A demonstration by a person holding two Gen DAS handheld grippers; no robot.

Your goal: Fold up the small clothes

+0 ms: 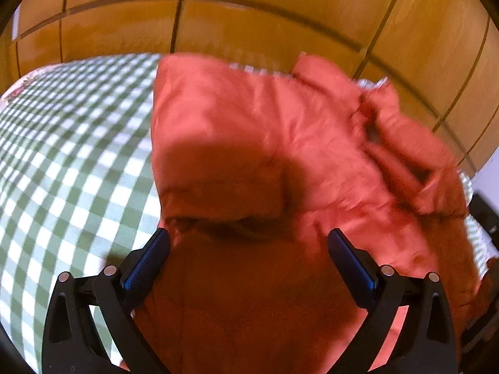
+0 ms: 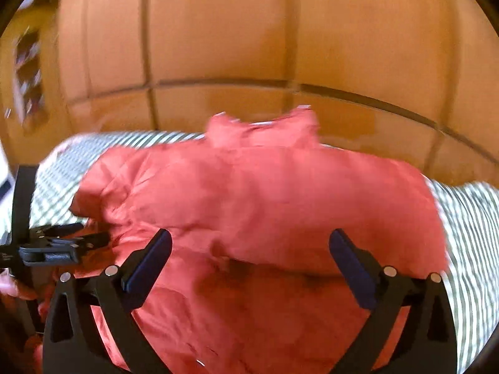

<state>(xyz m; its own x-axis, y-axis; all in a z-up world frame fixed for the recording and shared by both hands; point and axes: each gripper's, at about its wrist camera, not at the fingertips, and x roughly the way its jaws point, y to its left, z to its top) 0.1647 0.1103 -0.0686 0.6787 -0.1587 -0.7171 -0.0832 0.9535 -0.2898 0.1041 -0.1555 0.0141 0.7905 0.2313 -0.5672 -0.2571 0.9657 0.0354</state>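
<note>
Nearest the left wrist camera, the left hand-held gripper [image 1: 248,240] hangs with its two fingers spread wide apart, gripping nothing, just above a red shirt [image 1: 265,143]. The shirt lies rumpled on a green-and-white checked cloth [image 1: 71,162] that covers the table, with a shadowed fold between the fingers and a crumpled sleeve to the right. The right hand-held gripper [image 2: 249,240] is likewise spread wide and empty over the same shirt [image 2: 265,193], whose collar points away from the camera. At the left edge of the right wrist view the left hand-held gripper [image 2: 62,243] shows side-on, beside the shirt's edge. Beyond the table stand orange-brown wooden cupboard doors [image 1: 265,15]. Both views are blurred, so seams and buttons are hard to make out.
</note>
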